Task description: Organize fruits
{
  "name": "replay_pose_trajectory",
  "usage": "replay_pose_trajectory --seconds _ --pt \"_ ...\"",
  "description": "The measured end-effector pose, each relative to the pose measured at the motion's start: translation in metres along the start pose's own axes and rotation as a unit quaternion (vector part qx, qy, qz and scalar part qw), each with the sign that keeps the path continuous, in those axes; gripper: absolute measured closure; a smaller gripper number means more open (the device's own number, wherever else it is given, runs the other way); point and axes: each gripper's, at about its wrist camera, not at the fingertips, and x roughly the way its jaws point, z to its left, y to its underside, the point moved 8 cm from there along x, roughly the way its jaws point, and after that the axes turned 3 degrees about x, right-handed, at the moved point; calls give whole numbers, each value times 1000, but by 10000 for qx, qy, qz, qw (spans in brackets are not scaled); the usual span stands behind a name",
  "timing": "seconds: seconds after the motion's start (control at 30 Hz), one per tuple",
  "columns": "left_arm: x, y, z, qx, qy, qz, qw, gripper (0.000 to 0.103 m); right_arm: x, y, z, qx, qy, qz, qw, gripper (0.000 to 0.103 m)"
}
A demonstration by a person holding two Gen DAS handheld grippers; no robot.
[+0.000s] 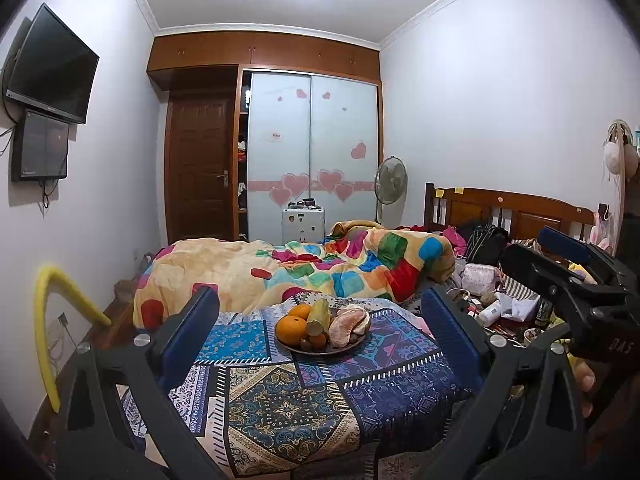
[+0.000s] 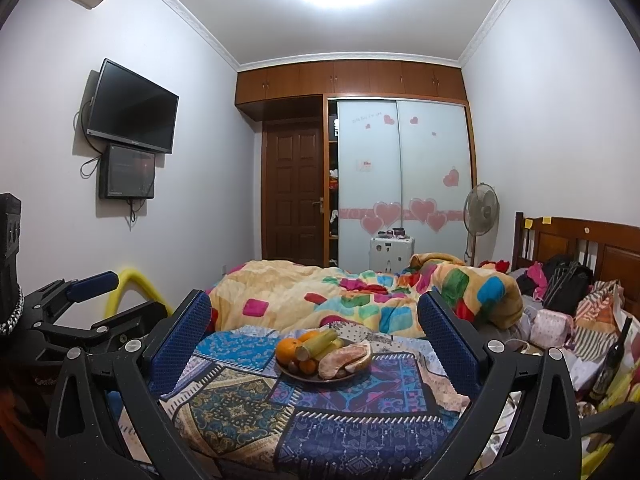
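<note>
A metal plate (image 1: 352, 345) of fruit sits on a patterned blue cloth (image 1: 288, 392) on the bed. It holds oranges (image 1: 291, 329), a green-yellow stalk piece (image 1: 318, 315), peeled pomelo segments (image 1: 350, 326) and small brown fruits (image 1: 308, 345). My left gripper (image 1: 320, 336) is open and empty, its blue pads framing the plate from the near side. My right gripper (image 2: 314, 344) is open and empty, also framing the plate (image 2: 320, 377). The right gripper (image 1: 568, 268) also shows at right in the left wrist view.
A colourful quilt (image 1: 320, 268) is heaped behind the plate. Bags and clutter (image 1: 492, 288) fill the bed's right side, with a dark bottle (image 2: 610, 364). A yellow curved bar (image 1: 44, 320) stands at the left. A fan (image 1: 390, 184), wardrobe and door are at the back.
</note>
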Motion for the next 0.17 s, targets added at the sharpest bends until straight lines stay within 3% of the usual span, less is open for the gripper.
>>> replay_pose_trajectory --seconds 0.17 --pt "-1 0 1 -17 6 -17 10000 1 0 0 0 -3 -1 6 10000 0"
